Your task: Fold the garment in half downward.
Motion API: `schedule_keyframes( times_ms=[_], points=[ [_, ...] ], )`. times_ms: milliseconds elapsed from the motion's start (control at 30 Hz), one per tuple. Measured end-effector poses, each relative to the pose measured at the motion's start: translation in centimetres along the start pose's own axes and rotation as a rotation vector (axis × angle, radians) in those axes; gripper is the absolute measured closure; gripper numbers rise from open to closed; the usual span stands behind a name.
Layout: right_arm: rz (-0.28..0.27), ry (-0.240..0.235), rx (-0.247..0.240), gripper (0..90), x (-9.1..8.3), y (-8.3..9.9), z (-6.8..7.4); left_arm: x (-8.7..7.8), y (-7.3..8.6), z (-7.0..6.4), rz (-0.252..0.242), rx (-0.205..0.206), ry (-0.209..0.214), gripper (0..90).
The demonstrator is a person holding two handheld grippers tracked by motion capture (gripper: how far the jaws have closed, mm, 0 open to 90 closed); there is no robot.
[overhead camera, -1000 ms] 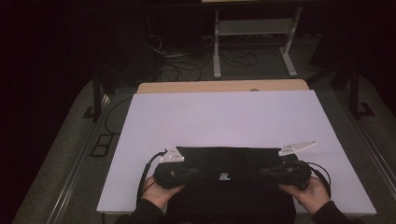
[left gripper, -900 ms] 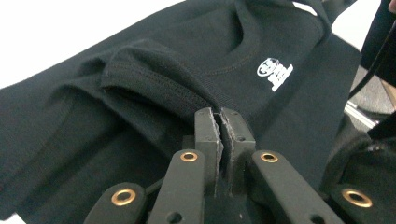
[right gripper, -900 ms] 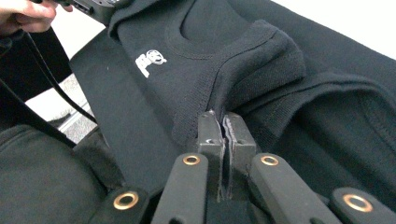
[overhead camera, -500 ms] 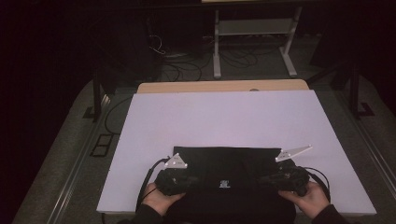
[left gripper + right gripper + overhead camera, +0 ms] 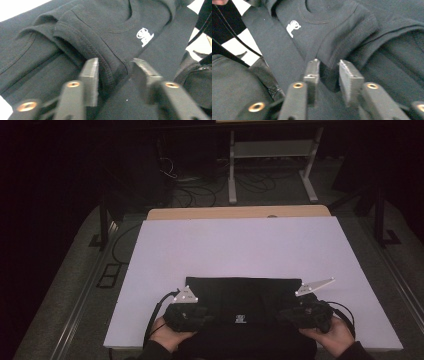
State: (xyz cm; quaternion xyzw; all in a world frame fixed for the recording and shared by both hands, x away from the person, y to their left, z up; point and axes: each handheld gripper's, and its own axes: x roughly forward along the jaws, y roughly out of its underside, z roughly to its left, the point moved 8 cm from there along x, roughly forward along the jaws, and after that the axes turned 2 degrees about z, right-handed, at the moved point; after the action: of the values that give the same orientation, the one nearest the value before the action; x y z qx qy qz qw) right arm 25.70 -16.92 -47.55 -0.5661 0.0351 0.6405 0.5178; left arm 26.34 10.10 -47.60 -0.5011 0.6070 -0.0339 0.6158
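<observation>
Folding shirt (image 5: pixel 240 300) on worktop (image 5: pixel 235 245): L tool (image 5: pixel 113 72) & R tool (image 5: pixel 329 72) each pinching a fold. Keep both level, move together so edge lands straight.

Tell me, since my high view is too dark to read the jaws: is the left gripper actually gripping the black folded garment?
Observer: Yes, the left gripper pinches a thick ribbed fold of the black knit sweatshirt.
Operator: And the right?
Observer: The right gripper has a similar fold between its jaws.
Operator: What lies between them?
Observer: A round neckline seam beside a small white printed logo.
</observation>
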Motion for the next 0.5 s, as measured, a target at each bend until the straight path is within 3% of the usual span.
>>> schedule_keyframes(
  times_ms=[200,300,500],
  points=[
    [-0.004,0.029,0.0,47.2,-0.6,0.1,0.0,-0.4,-0.1,-0.1,-0.006,0.002,0.017,40.0],
    [-0.005,0.041,-0.002,35.0,-0.8,0.1,0.0,-0.9,-0.4,-0.4,-0.026,0.009,0.07,32.5],
    [-0.032,0.071,-0.021,13.5,-1.5,-0.4,-0.2,-1.3,-0.5,-0.3,-0.01,0.056,0.077,15.5]
  ],
)
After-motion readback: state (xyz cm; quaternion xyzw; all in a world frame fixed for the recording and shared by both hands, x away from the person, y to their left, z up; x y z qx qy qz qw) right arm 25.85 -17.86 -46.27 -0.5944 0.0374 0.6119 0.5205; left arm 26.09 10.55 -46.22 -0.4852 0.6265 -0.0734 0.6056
